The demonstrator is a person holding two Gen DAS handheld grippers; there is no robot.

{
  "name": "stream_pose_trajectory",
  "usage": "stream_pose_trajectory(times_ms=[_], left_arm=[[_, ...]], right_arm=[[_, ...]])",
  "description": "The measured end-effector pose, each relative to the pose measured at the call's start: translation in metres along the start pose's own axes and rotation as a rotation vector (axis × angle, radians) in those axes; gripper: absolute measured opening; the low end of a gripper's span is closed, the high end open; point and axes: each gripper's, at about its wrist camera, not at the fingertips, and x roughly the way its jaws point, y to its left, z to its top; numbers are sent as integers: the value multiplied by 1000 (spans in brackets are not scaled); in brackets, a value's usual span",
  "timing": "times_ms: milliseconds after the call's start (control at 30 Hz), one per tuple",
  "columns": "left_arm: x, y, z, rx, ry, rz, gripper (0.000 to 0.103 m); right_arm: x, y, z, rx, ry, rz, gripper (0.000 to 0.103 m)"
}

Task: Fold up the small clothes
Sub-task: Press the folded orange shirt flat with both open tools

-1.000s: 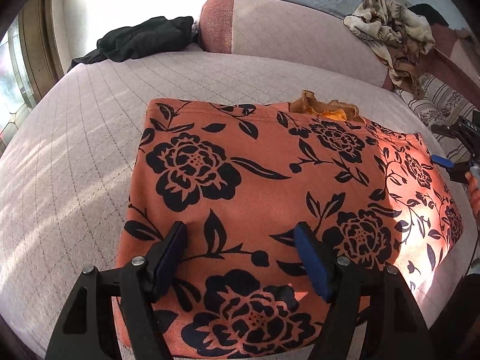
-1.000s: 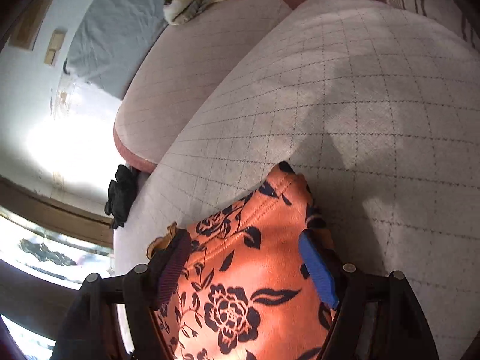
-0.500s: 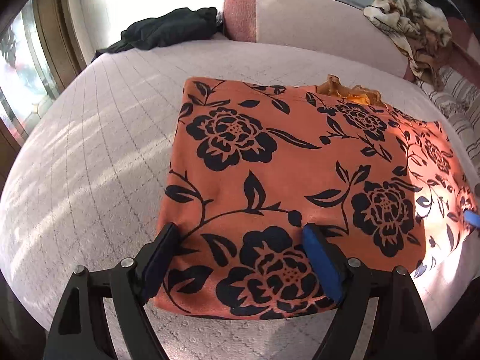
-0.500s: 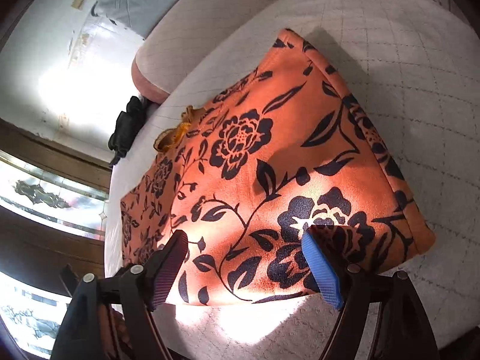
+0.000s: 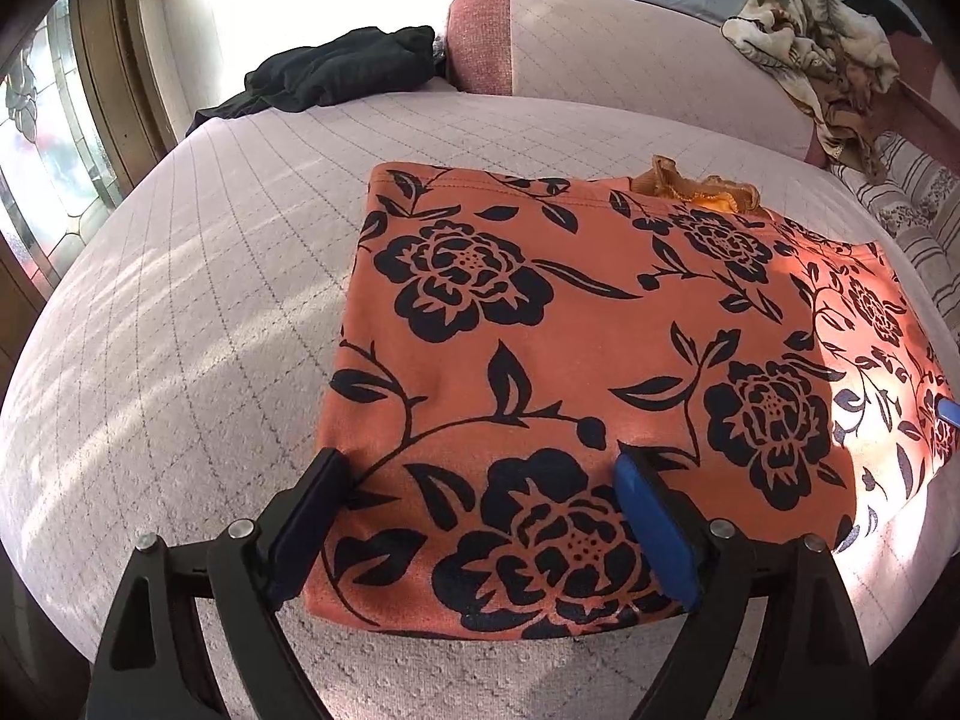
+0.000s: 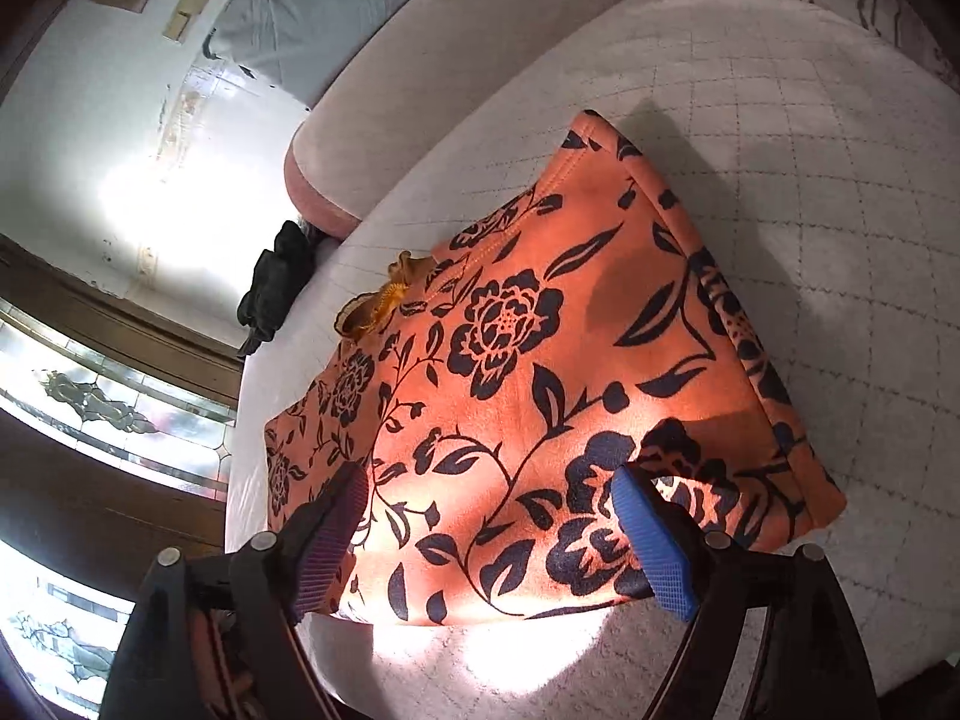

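Note:
An orange garment with black flowers (image 5: 570, 324) lies folded flat on the pale quilted bed (image 5: 180, 312); it also shows in the right wrist view (image 6: 540, 396). An orange frilly edge (image 5: 699, 186) pokes out at its far side. My left gripper (image 5: 480, 516) is open and empty above the garment's near left corner. My right gripper (image 6: 492, 534) is open and empty above the garment's near edge at its other end. One blue fingertip (image 5: 947, 411) of the right gripper shows at the right edge of the left wrist view.
A black garment (image 5: 342, 72) lies at the bed's far left by the window. A crumpled beige patterned cloth (image 5: 822, 48) hangs on the pink headboard (image 5: 600, 42). Striped bedding (image 5: 918, 192) lies far right. Stained-glass windows (image 6: 90, 402) line the wall.
Both grippers have drawn back from the garment and risen, open all along. The right gripper swung from over the garment's corner to a wider view of it.

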Motion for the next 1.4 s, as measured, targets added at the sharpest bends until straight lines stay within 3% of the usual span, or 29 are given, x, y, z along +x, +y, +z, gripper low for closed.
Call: stream_pose_trajectory(times_ms=[67,167,233,367,433,600,667,733,967,1033,1067,1133,1233,1300,1400], left_arm=[[1,1,0,-1,-2,-2,92],[1,3,-1,-5,-7,-11,93],[3,4,-1,-9,-10,-11,95],[3,5,-2,-5,-15,-14,96],[2,6,-2,-5,-17,-21,96],[4,6,-3,-9,-27,-19,99],[4,6,-3,-3,-31,-23,99],[4,7,-4,3,-37,-29,99],[8,8,-4,-2,-42,-22,103],[9,8,-4,0,-45,-22,103],[9,8,-3,3,-47,-22,103],[10,9,-3,6,-50,-21,103],[12,8,-2,-4,-51,-21,103],[13,9,0,-16,-52,-25,103],[16,10,1,-22,-50,-35,103]], right_arm=[[13,-17,7,61,8,-49,86],[9,-22,11,172,-21,6,87],[2,-8,15,136,-47,56,87],[22,-16,27,113,-28,-15,87],[22,-19,26,167,-52,-5,87],[21,15,28,66,-34,19,88],[34,2,28,90,-17,-47,87],[38,-7,29,144,-13,-28,87],[40,35,63,2,29,21,88],[58,25,75,-2,45,-20,88],[70,13,82,20,67,-80,87],[77,0,92,88,73,-49,87],[72,25,113,-13,50,-5,88],[77,25,131,-36,36,-46,88],[100,-10,163,26,30,-185,87]])
